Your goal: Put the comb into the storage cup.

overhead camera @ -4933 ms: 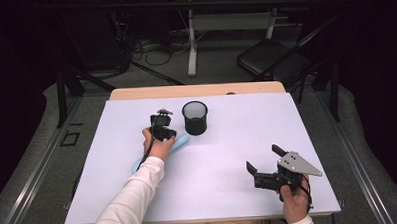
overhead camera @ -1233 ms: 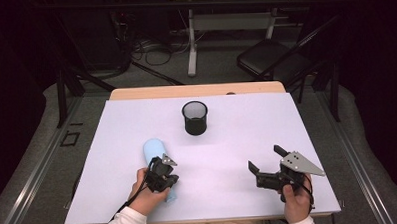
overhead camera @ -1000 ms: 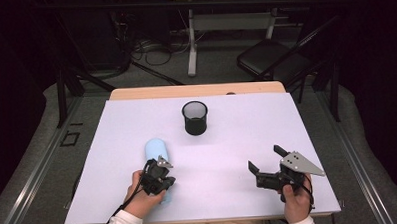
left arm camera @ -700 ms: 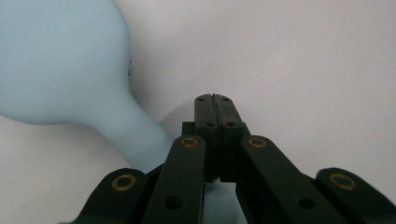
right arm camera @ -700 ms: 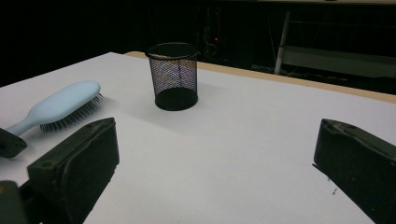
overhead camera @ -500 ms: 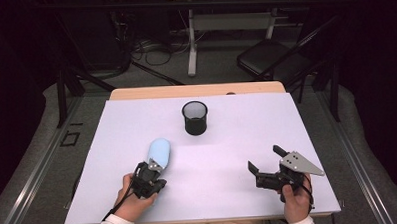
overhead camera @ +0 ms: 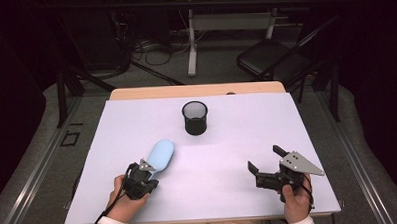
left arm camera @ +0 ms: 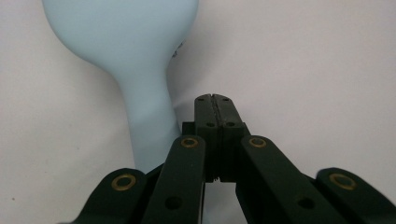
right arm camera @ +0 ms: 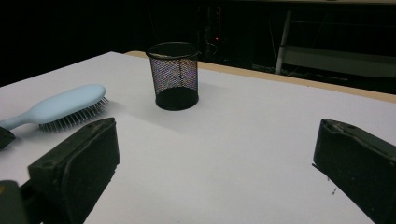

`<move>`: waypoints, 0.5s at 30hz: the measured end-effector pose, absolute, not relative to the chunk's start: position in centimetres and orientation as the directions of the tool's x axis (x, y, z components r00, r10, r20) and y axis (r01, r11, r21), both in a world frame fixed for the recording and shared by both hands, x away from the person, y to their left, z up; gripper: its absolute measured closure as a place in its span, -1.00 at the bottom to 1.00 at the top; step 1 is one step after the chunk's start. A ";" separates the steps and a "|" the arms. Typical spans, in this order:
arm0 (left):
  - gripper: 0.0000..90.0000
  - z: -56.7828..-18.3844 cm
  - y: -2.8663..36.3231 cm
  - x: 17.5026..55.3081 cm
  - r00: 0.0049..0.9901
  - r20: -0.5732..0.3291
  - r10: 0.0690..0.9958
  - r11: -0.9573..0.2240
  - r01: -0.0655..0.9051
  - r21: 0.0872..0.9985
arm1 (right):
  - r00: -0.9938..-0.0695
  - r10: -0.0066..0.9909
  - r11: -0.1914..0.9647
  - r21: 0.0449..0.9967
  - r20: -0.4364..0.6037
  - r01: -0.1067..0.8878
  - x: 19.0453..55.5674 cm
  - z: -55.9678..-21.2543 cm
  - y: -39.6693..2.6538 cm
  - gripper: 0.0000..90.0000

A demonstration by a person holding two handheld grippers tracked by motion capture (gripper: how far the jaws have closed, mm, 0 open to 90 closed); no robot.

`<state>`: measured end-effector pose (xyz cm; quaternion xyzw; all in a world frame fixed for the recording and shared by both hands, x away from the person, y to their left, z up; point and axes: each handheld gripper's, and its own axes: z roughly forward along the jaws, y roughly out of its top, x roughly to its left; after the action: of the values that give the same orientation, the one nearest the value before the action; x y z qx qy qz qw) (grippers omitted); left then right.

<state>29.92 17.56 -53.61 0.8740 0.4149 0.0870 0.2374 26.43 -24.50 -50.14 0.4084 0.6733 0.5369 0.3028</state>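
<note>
1. At the near edge of the table (overhead camera: pixel 307 138), the left gripper (overhead camera: pixel 144 170) is held low over the white surface by a hand; its jaws are seen pressed together, with nothing between them.
2. In the left gripper view, the closed jaw tips are seen just beside the handle of a light blue hairbrush (left arm camera: pixel 135 70), on the handle's right side; the handle runs down past the jaws on their left, and whether it is touched cannot be told.
3. On the near right side of the table, the right gripper (overhead camera: pixel 266 164) is held by the other hand, a grey plate on top of it; its jaws are spread wide and nothing is gripped.
4. The hairbrush is laid with its bristles down on the table, as shown in the right gripper view, its handle pointed toward the left gripper and its head angled away toward the table's middle.
5. Farther off, a black mesh cup (overhead camera: pixel 194 118) is stood upright near the far middle of the table, well apart from the hairbrush and from both grippers.
6. Beyond the table, a dark floor with cables and a folding chair (overhead camera: pixel 274 59) is seen.
</note>
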 end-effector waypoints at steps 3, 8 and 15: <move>1.00 -53.6 17.8 29.9 0.636 -0.042 0.770 -0.540 0.686 0.488 | -0.482 0.876 0.089 0.970 0.032 0.226 26.5 -50.2 -24.6 -1.00; 1.00 -53.7 18.5 30.0 0.620 -0.047 0.783 -0.524 0.697 0.490 | -0.482 0.876 0.090 0.970 0.031 0.225 26.4 -50.2 -24.5 -1.00; 1.00 -53.8 19.4 30.1 0.601 -0.051 0.797 -0.504 0.711 0.490 | -0.483 0.875 0.092 0.970 0.029 0.225 26.5 -50.2 -24.5 -1.00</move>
<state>30.12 19.38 -53.77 0.8625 0.4372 0.0909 0.2382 26.46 -24.51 -50.16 0.4082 0.6739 0.5362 0.3030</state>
